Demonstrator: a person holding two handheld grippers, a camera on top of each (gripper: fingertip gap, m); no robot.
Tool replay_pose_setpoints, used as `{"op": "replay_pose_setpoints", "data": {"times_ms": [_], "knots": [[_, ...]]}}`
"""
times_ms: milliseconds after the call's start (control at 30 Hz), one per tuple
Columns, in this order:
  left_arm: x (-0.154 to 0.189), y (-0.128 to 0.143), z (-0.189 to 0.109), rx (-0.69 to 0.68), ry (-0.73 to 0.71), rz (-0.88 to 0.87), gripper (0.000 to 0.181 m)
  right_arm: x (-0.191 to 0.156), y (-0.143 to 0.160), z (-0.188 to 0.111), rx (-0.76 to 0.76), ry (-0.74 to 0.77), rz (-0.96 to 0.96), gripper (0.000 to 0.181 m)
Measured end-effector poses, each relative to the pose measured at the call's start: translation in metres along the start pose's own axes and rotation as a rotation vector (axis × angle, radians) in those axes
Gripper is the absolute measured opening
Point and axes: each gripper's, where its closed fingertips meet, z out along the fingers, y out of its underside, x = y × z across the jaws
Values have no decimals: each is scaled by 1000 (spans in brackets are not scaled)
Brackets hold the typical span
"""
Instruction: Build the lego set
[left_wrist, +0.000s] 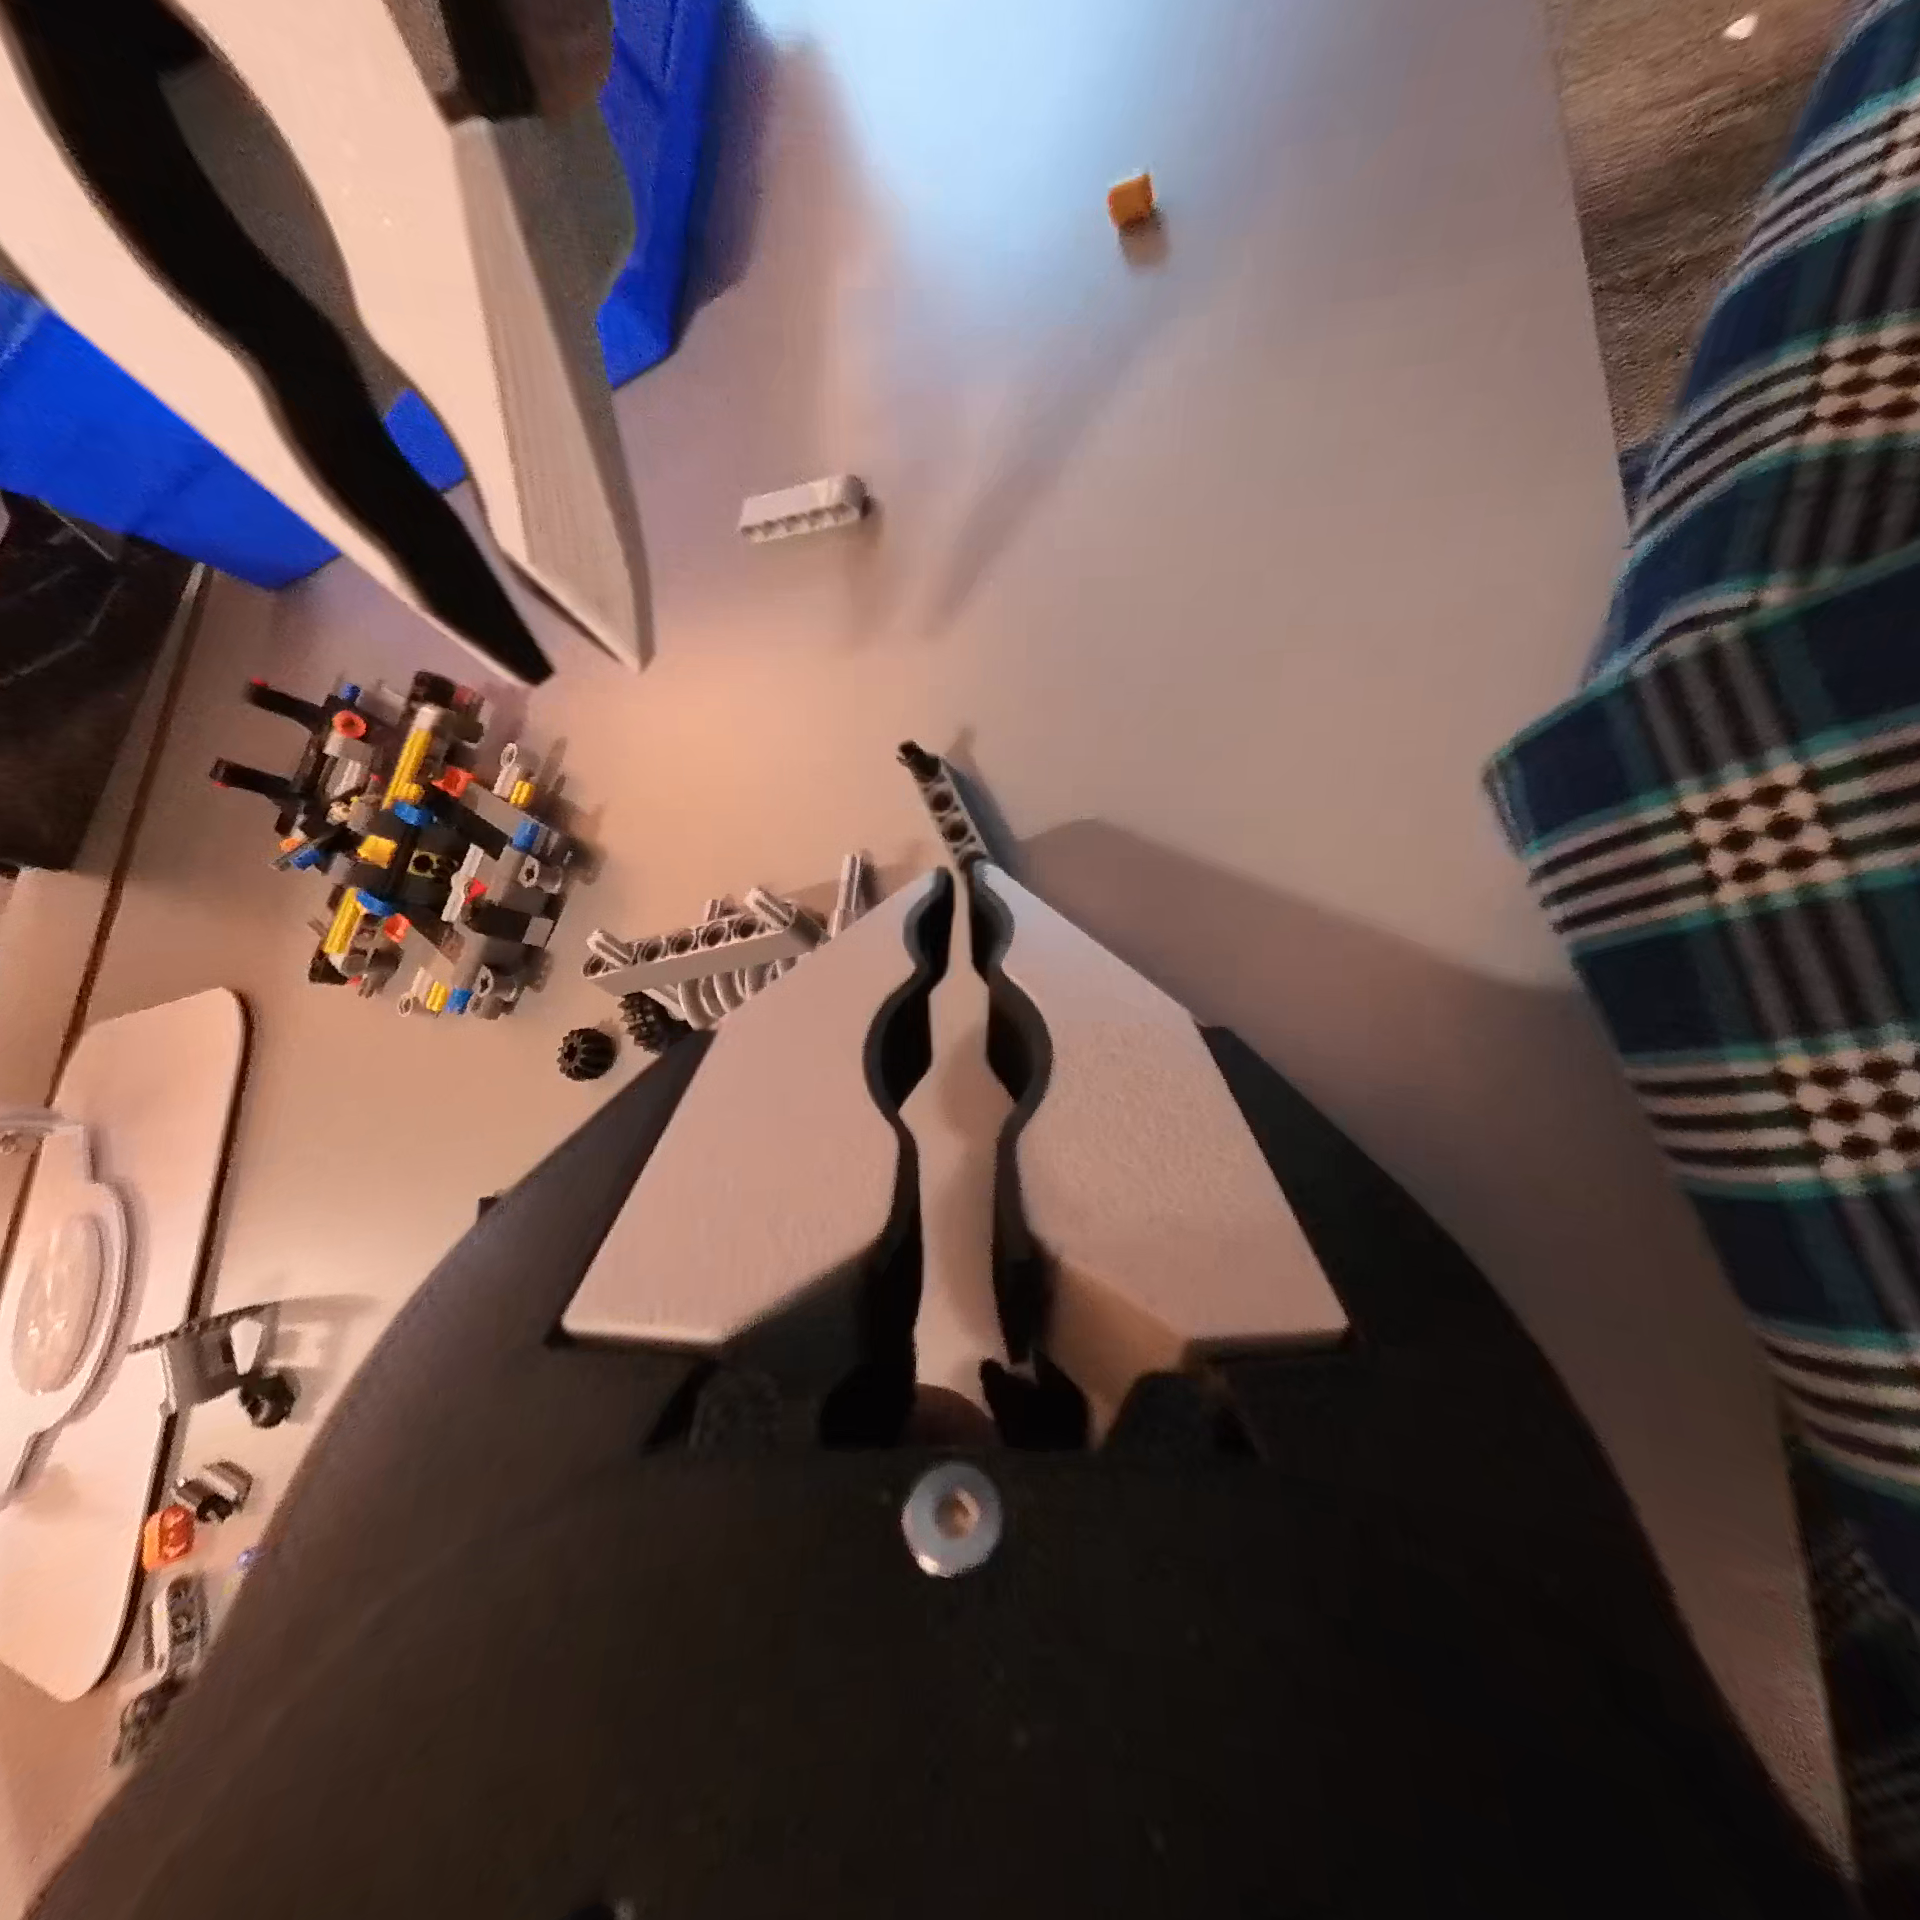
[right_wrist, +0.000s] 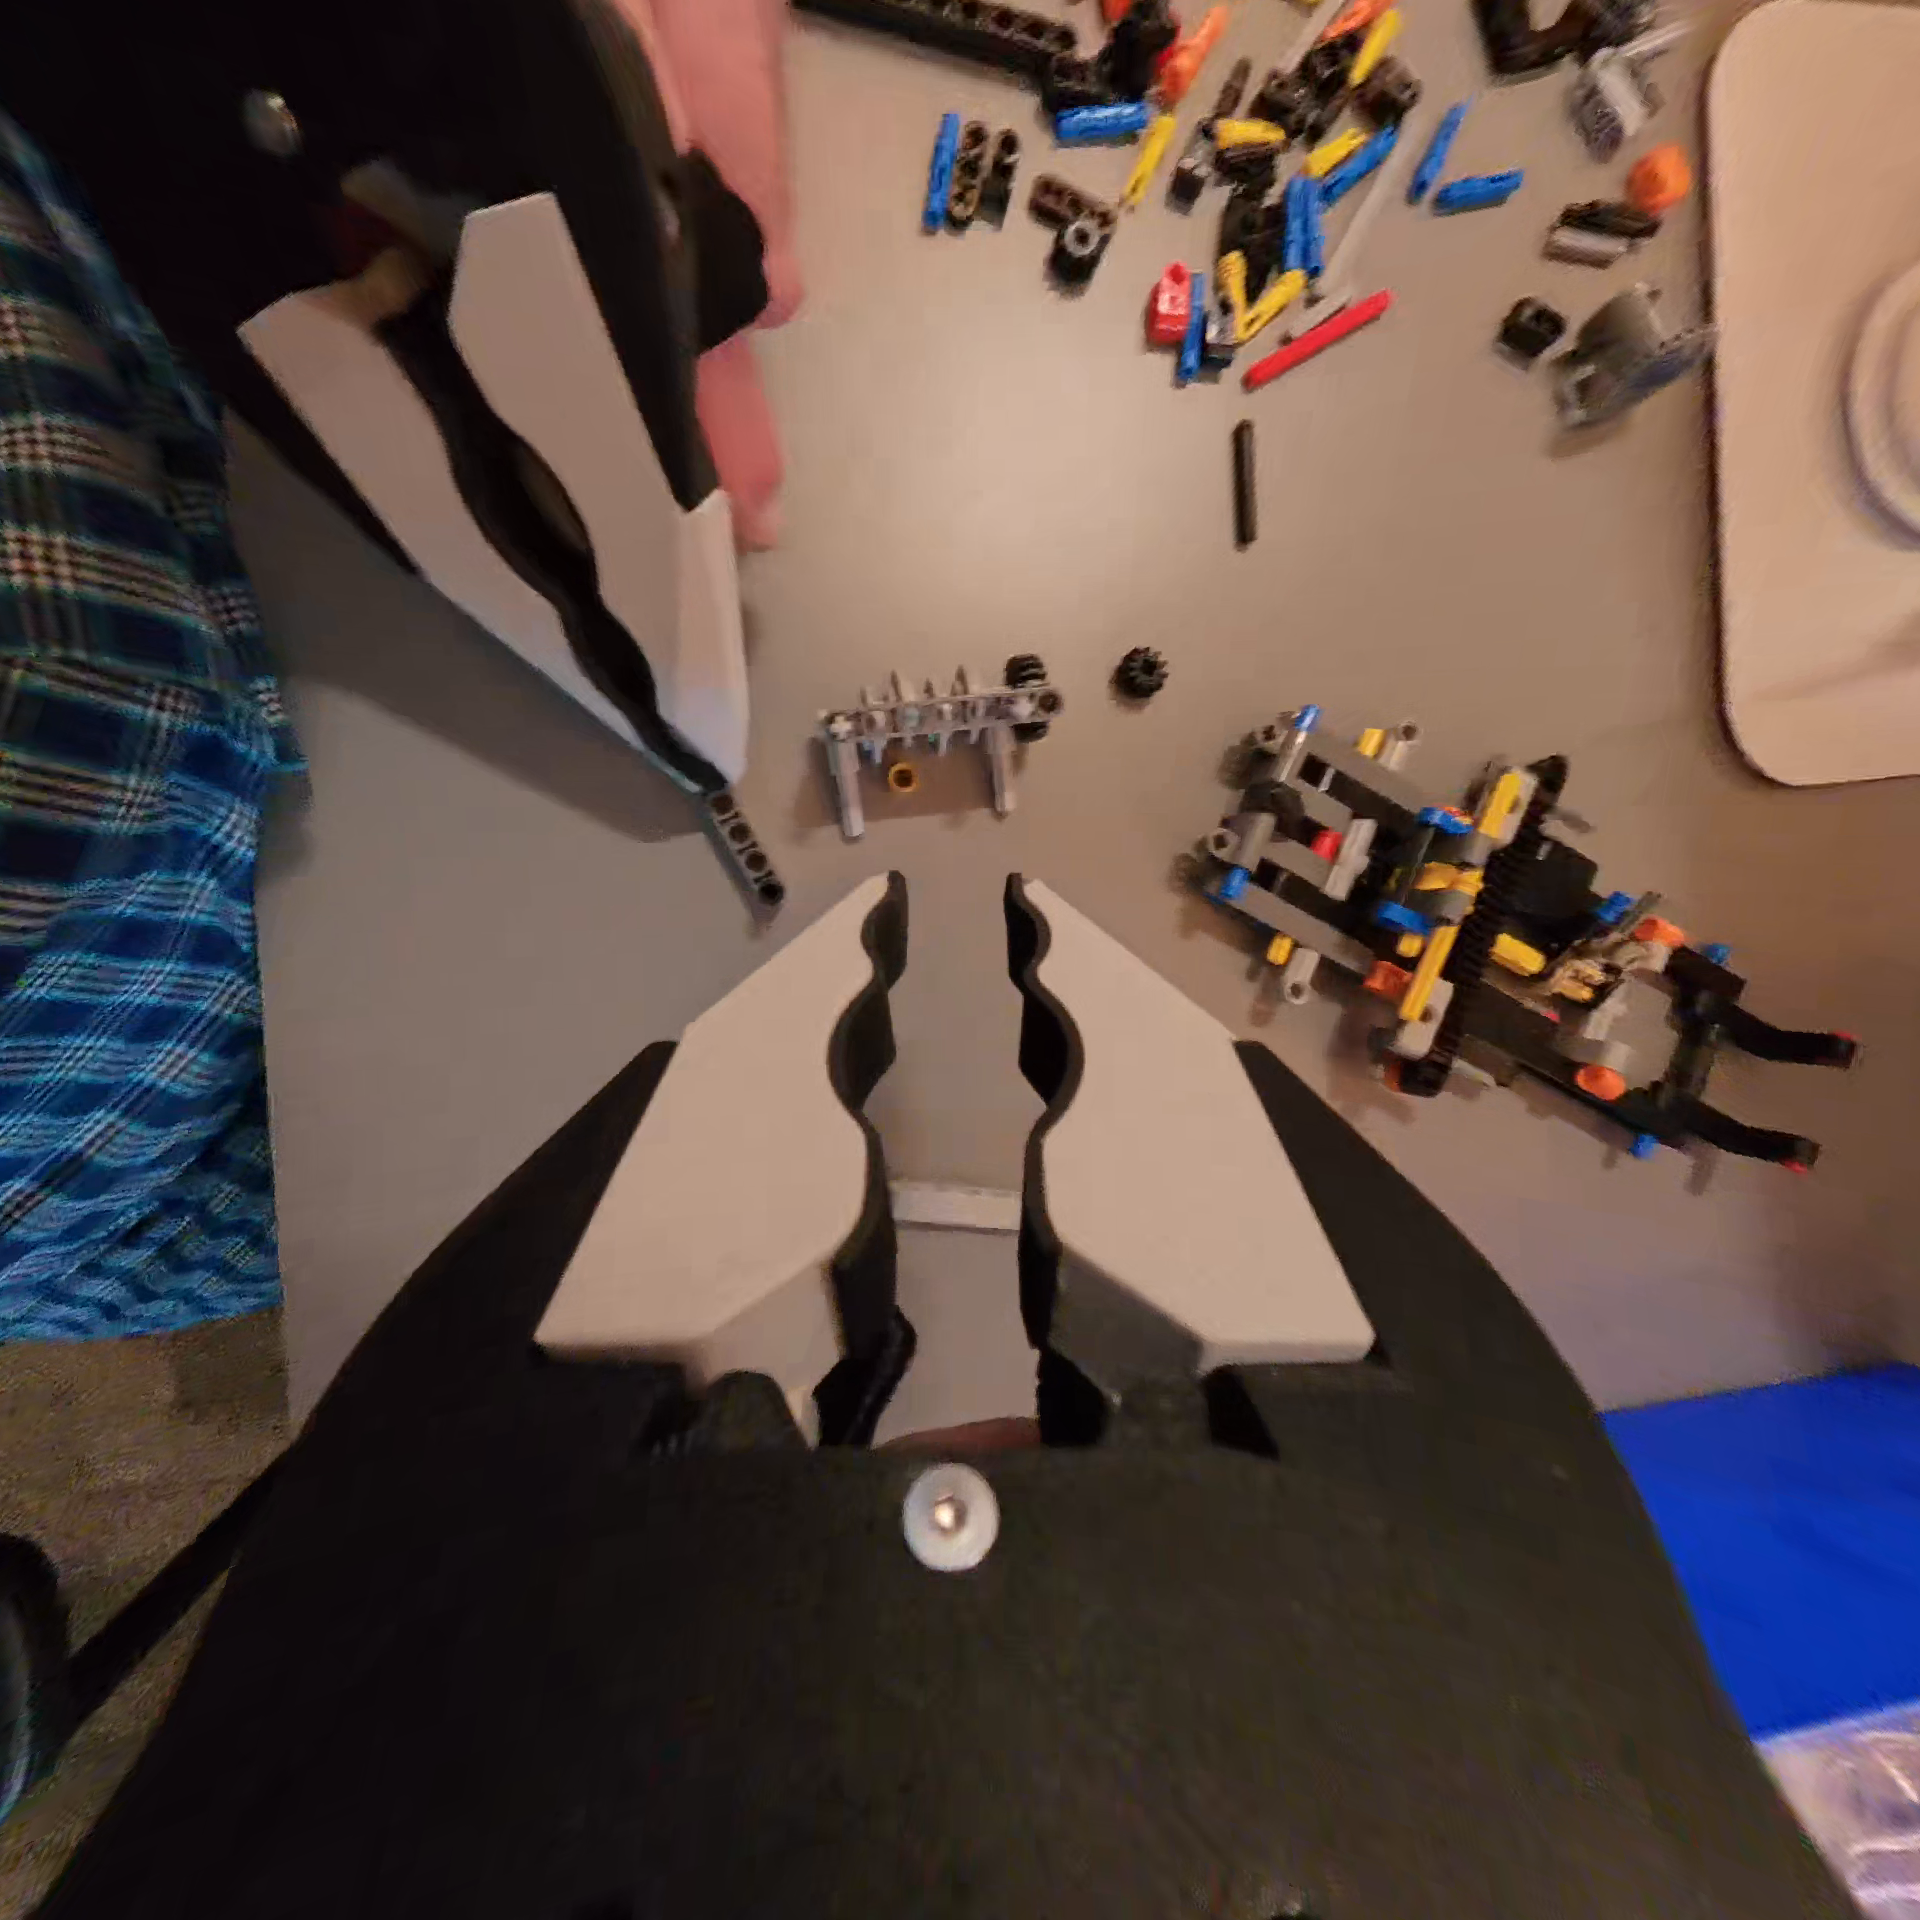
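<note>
Lego chassis (right_wrist: 1496, 935) beside grey frame (right_wrist: 935, 738), loose gear (right_wrist: 1143, 673) between.

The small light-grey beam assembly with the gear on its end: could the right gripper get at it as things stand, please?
Probably yes. The right gripper is open and empty, pointing at the grey beam assembly with bare table between them. The left gripper, holding a dark beam, sits just beside that path.

Your left wrist view looks steeply down along the left tool (left_wrist: 961, 883) at the counter (left_wrist: 1195, 623), from close above. Your right wrist view looks down along the right tool (right_wrist: 954, 888) from the opposite side. Both share the part-built model (left_wrist: 416, 831) (right_wrist: 1475, 914), the grey frame (left_wrist: 707, 951) (right_wrist: 935, 727) and each other's tool.
</note>
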Motion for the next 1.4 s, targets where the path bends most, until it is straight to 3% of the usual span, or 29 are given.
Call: {"op": "replay_pose_setpoints", "data": {"times_ms": [233,433,967,1067,1200,1400], "knots": [[-10,0,-19,-16,-72,-131,5,52,-32,19,78,89,21,11],[-4,5,-30,-53,-114,-208,6,110,-32,45,-41,124,34,12],[5,24,-40,-108,-130,-298,5,113,-77,83,-29,36,-128,12],[7,28,-43,-118,-142,-306,6,104,-75,71,-45,42,-164,12],[10,32,-43,-114,-132,-317,7,77,-46,29,-76,45,-165,10],[7,24,-41,-93,-127,-302,12,10,38,-33,-147,23,2,10]]}}
